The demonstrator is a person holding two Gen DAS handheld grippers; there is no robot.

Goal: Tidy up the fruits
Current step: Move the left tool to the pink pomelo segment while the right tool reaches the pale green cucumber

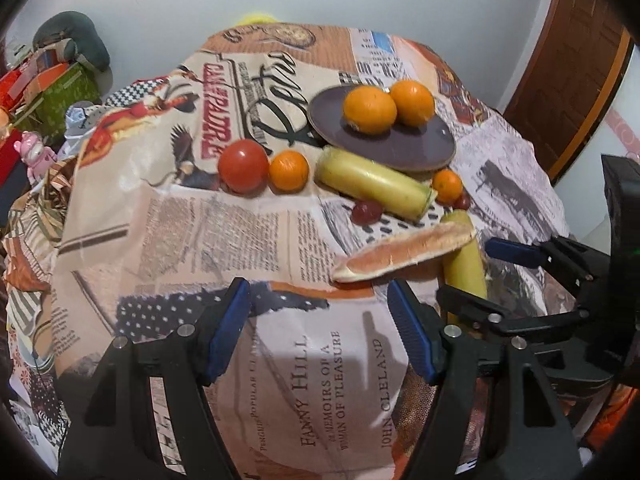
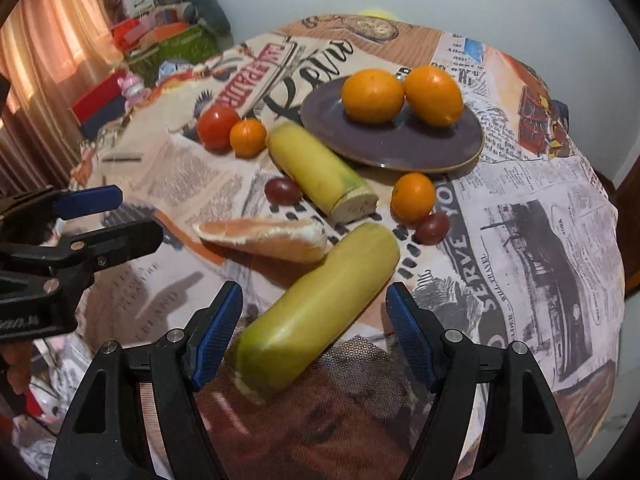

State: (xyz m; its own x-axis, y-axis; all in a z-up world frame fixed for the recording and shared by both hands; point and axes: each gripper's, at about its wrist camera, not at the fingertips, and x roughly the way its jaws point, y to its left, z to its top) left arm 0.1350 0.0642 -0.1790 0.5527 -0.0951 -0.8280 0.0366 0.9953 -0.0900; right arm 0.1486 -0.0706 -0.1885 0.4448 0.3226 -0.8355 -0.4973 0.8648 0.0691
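A dark plate holds two oranges. On the cloth lie a tomato, small oranges, grapes, a grapefruit wedge and two banana pieces. My right gripper is open with the near banana piece between its fingers; it also shows in the left wrist view. My left gripper is open and empty, just before the wedge; it also shows in the right wrist view.
The round table carries a newspaper-print cloth. Boxes, bags and a pink toy are piled past its left edge. A wooden door stands at the right, and a curtain hangs at the left.
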